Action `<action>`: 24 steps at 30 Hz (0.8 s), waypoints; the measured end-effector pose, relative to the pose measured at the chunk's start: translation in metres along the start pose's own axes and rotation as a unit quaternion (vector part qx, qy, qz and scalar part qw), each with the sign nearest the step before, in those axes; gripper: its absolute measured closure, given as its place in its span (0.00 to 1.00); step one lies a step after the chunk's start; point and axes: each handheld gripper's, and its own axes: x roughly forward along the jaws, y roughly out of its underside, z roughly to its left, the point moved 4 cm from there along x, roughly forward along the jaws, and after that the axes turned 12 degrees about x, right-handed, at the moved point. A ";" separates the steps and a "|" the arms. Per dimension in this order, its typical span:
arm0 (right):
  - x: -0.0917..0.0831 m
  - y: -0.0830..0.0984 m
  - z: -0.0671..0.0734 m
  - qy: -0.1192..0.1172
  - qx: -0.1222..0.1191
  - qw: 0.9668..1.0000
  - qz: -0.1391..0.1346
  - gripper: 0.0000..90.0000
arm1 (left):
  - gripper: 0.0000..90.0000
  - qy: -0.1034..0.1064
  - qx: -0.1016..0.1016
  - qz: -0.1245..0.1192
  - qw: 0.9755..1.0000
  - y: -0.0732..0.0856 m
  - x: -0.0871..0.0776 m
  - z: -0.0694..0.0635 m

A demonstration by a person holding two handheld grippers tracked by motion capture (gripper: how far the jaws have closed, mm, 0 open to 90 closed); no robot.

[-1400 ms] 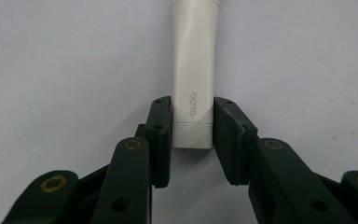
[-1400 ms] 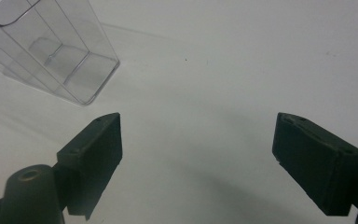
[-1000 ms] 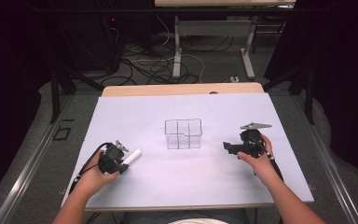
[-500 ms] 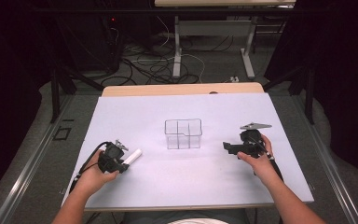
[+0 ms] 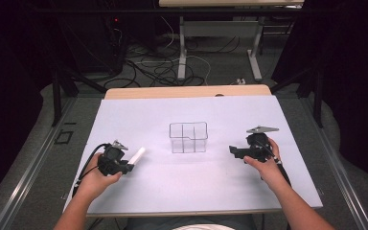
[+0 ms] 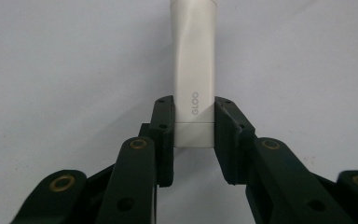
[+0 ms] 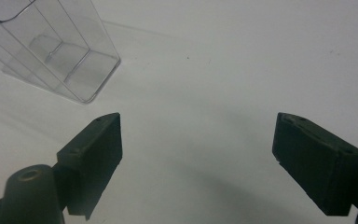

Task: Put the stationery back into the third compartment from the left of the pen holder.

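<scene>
Both jaws against white tube (image 6: 195,74)

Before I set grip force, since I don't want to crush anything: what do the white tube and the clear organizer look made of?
White tube: probably matte plastic; smooth, dull surface with a flat, squared end, printed "GLOO". Clear organizer: seemingly rigid transparent plastic, glossy; the table shows through its thin walls and dividers, and the edges catch light.

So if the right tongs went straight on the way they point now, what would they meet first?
Probably nothing at once: between the open right tongs lies bare white table. The clear plastic box sits off to the left of that line in the right gripper view, so they would likely pass beside it, though depth is hard to judge.
</scene>
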 end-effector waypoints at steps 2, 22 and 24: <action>0.000 0.000 0.001 0.000 0.001 1.000 0.000 0.17 | 0.79 -0.001 -0.014 -0.014 1.000 -0.001 -0.003 -0.001; -0.001 -0.002 0.003 0.002 0.004 1.000 -0.010 0.16 | 0.79 -0.026 -0.068 -0.125 0.989 -0.014 -0.023 -0.005; -0.002 -0.001 0.004 0.001 0.008 1.000 -0.010 0.16 | 0.79 -0.027 -0.072 -0.140 0.987 -0.016 -0.024 -0.006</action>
